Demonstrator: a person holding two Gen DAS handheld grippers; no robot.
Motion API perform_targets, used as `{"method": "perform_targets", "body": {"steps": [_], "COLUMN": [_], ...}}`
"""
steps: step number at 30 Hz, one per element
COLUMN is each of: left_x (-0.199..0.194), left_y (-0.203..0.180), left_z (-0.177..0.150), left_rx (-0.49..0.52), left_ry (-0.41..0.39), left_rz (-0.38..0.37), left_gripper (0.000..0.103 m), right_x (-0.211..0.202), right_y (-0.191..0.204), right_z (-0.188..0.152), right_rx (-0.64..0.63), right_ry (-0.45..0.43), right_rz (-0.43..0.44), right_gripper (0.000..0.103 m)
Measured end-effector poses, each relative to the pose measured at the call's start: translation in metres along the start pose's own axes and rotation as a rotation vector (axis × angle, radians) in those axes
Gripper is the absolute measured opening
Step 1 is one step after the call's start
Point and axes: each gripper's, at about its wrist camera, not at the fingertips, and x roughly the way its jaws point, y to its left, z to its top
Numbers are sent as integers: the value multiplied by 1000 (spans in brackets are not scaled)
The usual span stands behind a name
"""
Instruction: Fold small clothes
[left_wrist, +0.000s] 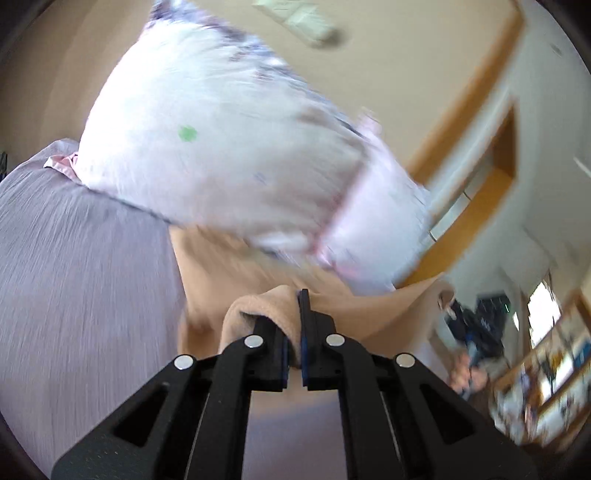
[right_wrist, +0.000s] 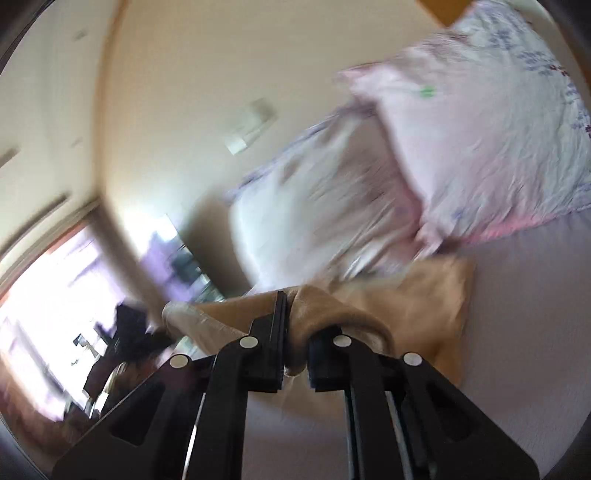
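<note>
A small tan garment (left_wrist: 236, 273) is held up above the bed between both grippers. My left gripper (left_wrist: 293, 321) is shut on one edge of it; cloth bunches over the left finger. My right gripper (right_wrist: 295, 325) is shut on another edge of the same tan garment (right_wrist: 417, 295), which drapes over the right finger and hangs toward the bedsheet. Both views are blurred by motion. The far end of the garment is stretched toward the other hand, seen at the right of the left wrist view.
A grey-lilac bedsheet (left_wrist: 81, 266) lies below. A white and pink pillow (left_wrist: 221, 147) leans at the wall; two pillows (right_wrist: 480, 140) show in the right wrist view. A bright window (right_wrist: 44, 288) and shelves (left_wrist: 546, 376) are off the bed.
</note>
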Motion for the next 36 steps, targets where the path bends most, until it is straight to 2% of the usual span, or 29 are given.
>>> {"method": "perform_targets", "body": {"steps": [3, 6, 10, 11, 12, 13, 14, 15, 16, 17, 20, 24, 25, 28, 30, 31, 33, 36], "left_x": [69, 119, 154, 161, 165, 167, 168, 166, 161, 152, 133, 108, 104, 95, 97, 97, 106, 119], "left_y": [37, 63, 91, 98, 102, 104, 107, 107, 106, 104, 95, 87, 86, 86, 90, 93, 87, 79], "left_z": [37, 49, 46, 45, 44, 44, 46, 48, 52, 56, 61, 42, 34, 8, -8, -12, -23, -30], "left_rx": [-87, -120, -206, -234, -245, -258, -274, -283, -288, -282, -235, -204, -201, -226, -256, -272, -290, -322], "left_ry": [45, 95, 175, 208, 217, 222, 220, 210, 188, 152, 113, 180, 201, 273, 307, 320, 346, 335], "left_rz": [90, 183, 213, 223, 226, 217, 192, 178, 173, 176, 175, 208, 206, 185, 175, 166, 145, 132], "left_gripper": [4, 4, 5, 7, 7, 11, 20, 27, 45, 56, 60, 61, 61, 59, 59, 59, 55, 45], "right_x": [68, 119, 148, 149, 150, 145, 138, 129, 123, 116, 103, 98, 101, 127, 123, 114, 98, 81], "right_y": [-45, -87, -126, -134, -139, -144, -147, -146, -145, -141, -120, -87, -81, -78, -71, -69, -71, -83], "right_z": [22, 21, 12, 10, 10, 10, 12, 13, 15, 15, 10, -11, -19, -41, -43, -42, -40, -38], "right_rx": [96, 169, 302, 343, 369, 396, 411, 408, 402, 391, 335, 229, 207, 129, 76, 83, 119, 180], "right_ry": [38, 100, 158, 162, 160, 138, 95, 51, 39, 39, 55, 146, 190, 347, 291, 247, 164, 80], "right_rz": [-152, -253, -354, -368, -398, -459, -491, -505, -491, -456, -369, -287, -282, -407, -387, -332, -228, -162], "right_gripper": [10, 9, 10, 14, 38, 56, 83, 87, 87, 86, 84, 82, 82, 82, 82, 82, 88, 91]}}
